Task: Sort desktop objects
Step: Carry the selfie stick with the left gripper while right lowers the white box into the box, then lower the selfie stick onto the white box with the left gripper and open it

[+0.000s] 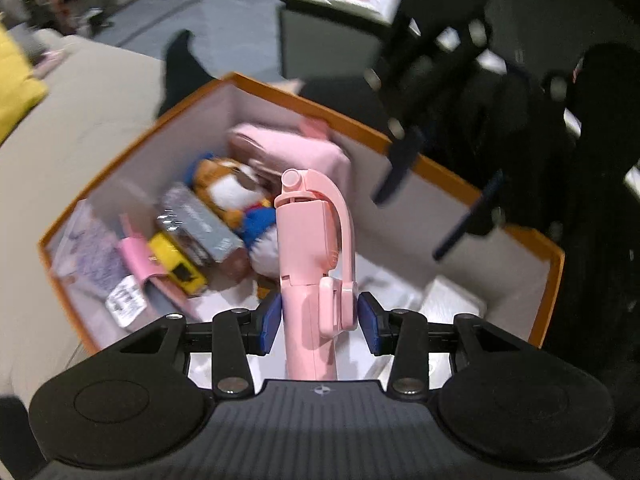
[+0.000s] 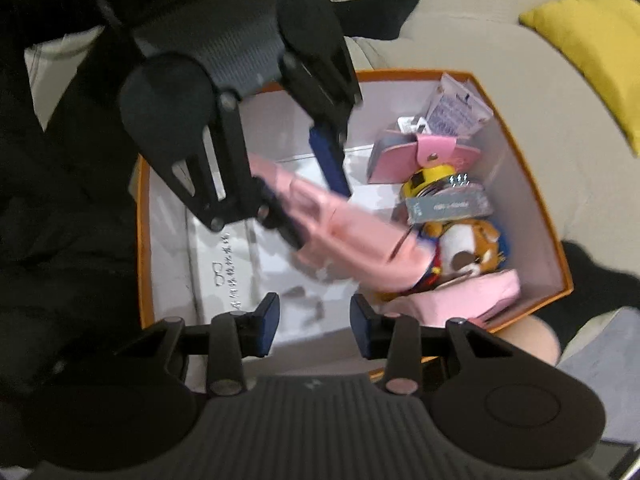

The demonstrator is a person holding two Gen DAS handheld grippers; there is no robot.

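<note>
I have the left gripper (image 1: pixel 319 326) clamped on a pink folding selfie-stick (image 1: pixel 314 264), its blue pads (image 1: pixel 269 326) pressing the handle from either side. In the left wrist view the stick's long axis runs straight out along the jaws, hinged head farthest from me, and it hangs over the open orange box (image 1: pixel 550 280).

The box's left half is already filled: a plush toy (image 1: pixel 230 190), a grey carton (image 1: pixel 200 224), a yellow tape measure (image 1: pixel 178 268), a pink snap pouch (image 1: pixel 138 258), a pink pencil case (image 1: pixel 296 152) at the far wall. The right half shows bare white lining.

In the right wrist view the stick (image 2: pixel 344 232) slants across the box's middle (image 2: pixel 560 264), its head tipping over the plush toy (image 2: pixel 468 248) and the pink pencil case (image 2: pixel 472 300). The left gripper (image 2: pixel 308 196) comes in from the far-left corner.

The right gripper (image 2: pixel 314 326) has its jaws parted with nothing between them, over the near wall, clear of the stick.

Judgement: the left hand is the one on the job. The drop turns on the stick's head end lying toward the crowded side; released as aimed, it would land across the toy rather than on the bare lining. Swinging the axis toward the empty half looks the cleaner placement.
</note>
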